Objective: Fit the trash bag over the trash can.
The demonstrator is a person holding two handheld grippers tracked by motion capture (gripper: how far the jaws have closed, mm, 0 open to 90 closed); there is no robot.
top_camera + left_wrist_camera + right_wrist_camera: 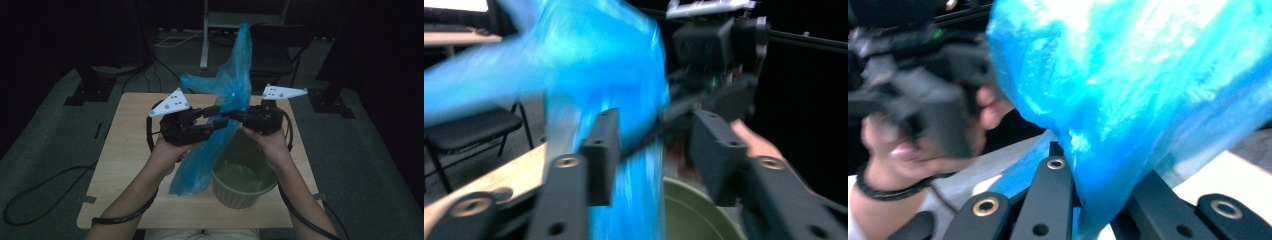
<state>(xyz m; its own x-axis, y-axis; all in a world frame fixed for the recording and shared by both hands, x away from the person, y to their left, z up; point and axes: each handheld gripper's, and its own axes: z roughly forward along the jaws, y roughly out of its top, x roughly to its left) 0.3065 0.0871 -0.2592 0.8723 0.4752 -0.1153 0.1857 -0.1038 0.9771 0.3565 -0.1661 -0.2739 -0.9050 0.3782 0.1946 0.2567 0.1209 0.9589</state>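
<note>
- Forearms come in from the near edge of the bench [125, 200]; both hands are raised over its middle, claws facing each other, tips nearly meeting.
- Blue plastic bag [225, 107] hangs between the two claws, well off the bench. Long axis is close to vertical, leaning a bit: top corner points up and away, tail drops toward the near-left and ends on the bench just left of the green bucket [244, 181].
- Right claw [239, 118] is clenched on the bag: in the right gripper view the film is bunched between its jaws [1108, 195].
- Left claw [212, 117]: in the left gripper view the jaws stand apart and the bag [624, 90] passes beside the left jaw, not pinched. I read it as released, reaching for a grip. Frame is blurred, so moderate confidence.
- Key relation: the bucket sits below and slightly right of the bag, under the right hand. The bag mouth isn't identifiable from these frames.
- Judgement: next move is probably a second grip with the left claw, then spreading the bag over the bucket rim.
- Room: the left half of the bench has free space; the bucket is close to the near edge, so pushing down on it risks a tip. Cables trail off both sides.
</note>
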